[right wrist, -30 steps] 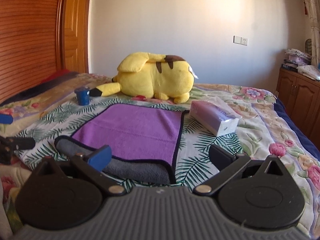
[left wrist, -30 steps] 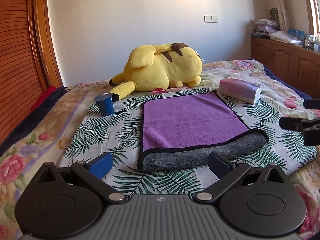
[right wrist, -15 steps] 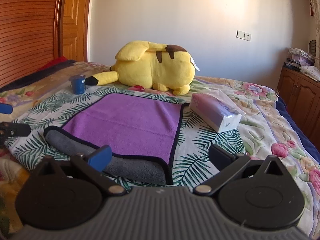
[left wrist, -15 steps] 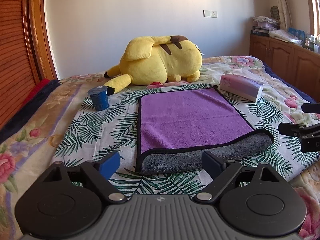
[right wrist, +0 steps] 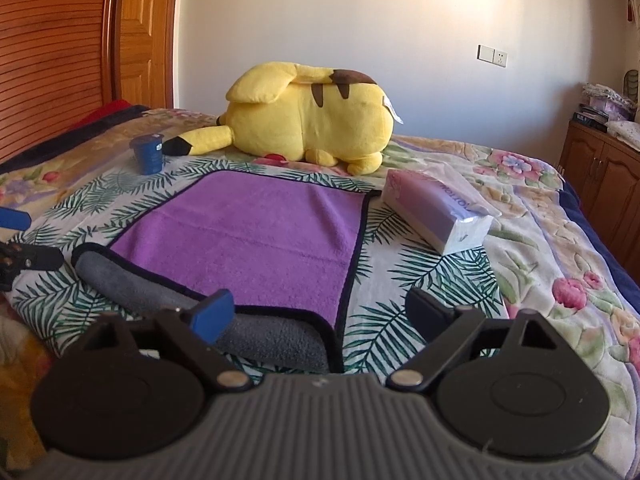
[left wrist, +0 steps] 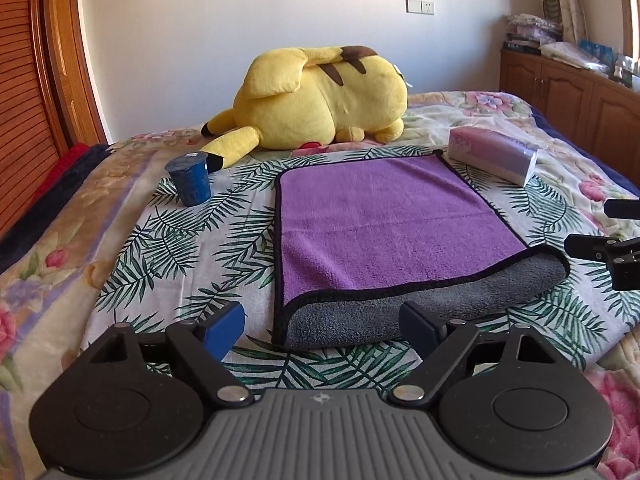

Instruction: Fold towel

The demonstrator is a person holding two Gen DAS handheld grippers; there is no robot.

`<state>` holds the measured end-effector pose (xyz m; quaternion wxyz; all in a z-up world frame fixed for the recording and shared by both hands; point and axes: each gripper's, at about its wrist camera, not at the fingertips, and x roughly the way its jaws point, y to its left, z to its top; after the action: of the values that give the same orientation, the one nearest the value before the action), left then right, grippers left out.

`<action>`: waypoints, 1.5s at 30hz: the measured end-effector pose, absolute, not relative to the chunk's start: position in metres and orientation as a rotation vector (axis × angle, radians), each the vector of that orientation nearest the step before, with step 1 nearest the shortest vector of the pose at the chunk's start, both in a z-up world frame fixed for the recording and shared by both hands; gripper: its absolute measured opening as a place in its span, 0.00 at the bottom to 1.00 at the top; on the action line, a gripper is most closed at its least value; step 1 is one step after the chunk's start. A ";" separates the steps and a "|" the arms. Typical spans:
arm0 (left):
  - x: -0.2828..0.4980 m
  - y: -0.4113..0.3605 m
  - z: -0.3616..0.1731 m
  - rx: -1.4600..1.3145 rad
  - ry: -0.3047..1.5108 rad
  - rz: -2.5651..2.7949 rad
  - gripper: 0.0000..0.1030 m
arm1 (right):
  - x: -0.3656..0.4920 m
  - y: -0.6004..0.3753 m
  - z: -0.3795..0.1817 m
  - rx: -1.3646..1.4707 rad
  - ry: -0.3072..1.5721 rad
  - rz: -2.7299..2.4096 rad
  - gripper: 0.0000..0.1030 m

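Note:
A purple towel (left wrist: 384,220) with black trim lies folded on the bed, its grey underside showing along the near fold (left wrist: 420,304). It also shows in the right wrist view (right wrist: 260,232). My left gripper (left wrist: 322,326) is open and empty, just in front of the towel's near left corner. My right gripper (right wrist: 320,312) is open and empty, at the towel's near right corner; its fingers (left wrist: 600,244) show at the right edge of the left wrist view. The left gripper's fingers (right wrist: 24,256) show at the left edge of the right wrist view.
A large yellow plush toy (left wrist: 320,100) lies behind the towel. A blue cup (left wrist: 190,178) stands to the towel's far left, a tissue pack (left wrist: 492,156) at its far right. Wooden wardrobe doors (right wrist: 60,48) are left, cabinets (left wrist: 568,92) right.
Both grippers have drawn closer to the towel's near fold and lowered a little. Both stay open and empty. The towel has not moved.

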<state>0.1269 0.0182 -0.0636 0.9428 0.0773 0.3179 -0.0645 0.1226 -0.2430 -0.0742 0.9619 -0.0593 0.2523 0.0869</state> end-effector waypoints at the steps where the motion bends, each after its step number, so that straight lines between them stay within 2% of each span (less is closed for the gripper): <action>1: 0.129 0.019 -0.065 0.162 0.651 -0.130 0.66 | 0.124 -0.243 -0.075 -0.120 0.515 0.178 0.89; 7: 0.142 0.023 -0.076 0.172 0.676 -0.122 0.66 | 0.137 -0.242 -0.081 -0.120 0.537 0.188 0.89; 11: 0.152 0.027 -0.082 0.169 0.689 -0.119 0.61 | 0.144 -0.244 -0.086 -0.107 0.562 0.195 0.89; 15: 0.161 0.029 -0.088 0.173 0.705 -0.114 0.50 | 0.149 -0.245 -0.092 -0.108 0.586 0.199 0.89; 28: 0.181 0.035 -0.102 0.162 0.741 -0.148 0.35 | 0.163 -0.248 -0.104 -0.090 0.663 0.213 0.89; 34: 0.185 0.039 -0.106 0.105 0.776 -0.187 0.18 | 0.167 -0.249 -0.107 -0.069 0.691 0.229 0.89; 40: 0.182 0.038 -0.104 0.106 0.773 -0.194 0.09 | 0.168 -0.246 -0.107 -0.057 0.719 0.275 0.80; 45: 0.180 0.035 -0.104 0.119 0.769 -0.202 0.07 | 0.170 -0.249 -0.108 -0.027 0.746 0.293 0.75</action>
<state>0.1802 0.0350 -0.1036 0.9203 0.0581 0.3741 -0.0983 0.1700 -0.2488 -0.1081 0.9207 -0.0132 0.3632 0.1425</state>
